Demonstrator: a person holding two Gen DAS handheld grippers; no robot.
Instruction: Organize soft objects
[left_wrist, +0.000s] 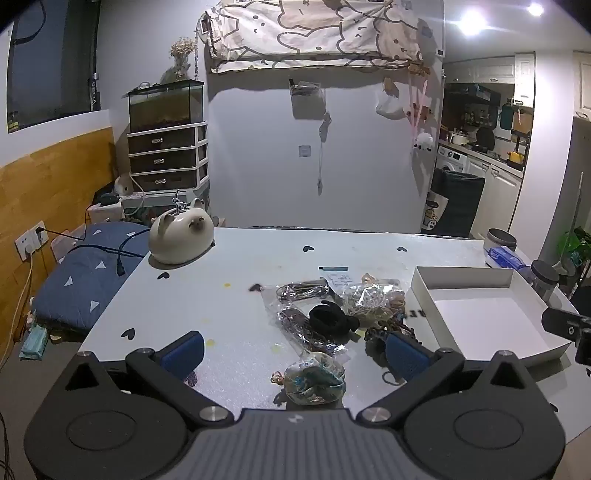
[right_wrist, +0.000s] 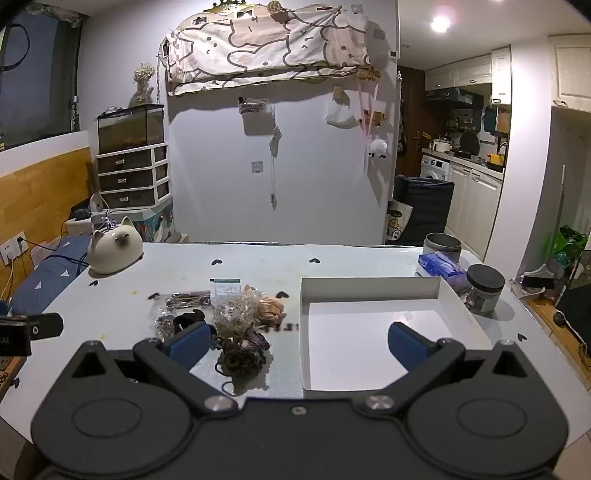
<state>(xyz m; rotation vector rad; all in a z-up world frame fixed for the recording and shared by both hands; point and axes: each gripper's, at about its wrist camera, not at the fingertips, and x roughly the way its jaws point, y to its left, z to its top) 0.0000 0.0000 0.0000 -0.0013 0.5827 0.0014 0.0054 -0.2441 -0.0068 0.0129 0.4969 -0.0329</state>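
- dim, bluish room light in both views; ceiling spotlights (left_wrist: 471, 16) blow out to white glare at upper right.
- the hanging cloth (right_wrist: 266, 44) casts a soft shadow down the wall.
- the worktop (left_wrist: 258, 258) carries a pale sheen.
- fisheye bending curves walls and edges; the corners go black.
- focus is fairly sharp, slightly grainy.

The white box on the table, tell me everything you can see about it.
The white box is a shallow, open-topped rectangular tray that looks like cardboard, with low upright walls and a flat floor. It sits flat on the table, to the right of the pile of hair ties. Nothing appears to lie inside it. A dark-lidded jar stands just past its far right corner. The open right gripper hovers at its near left edge, one finger over the floor.
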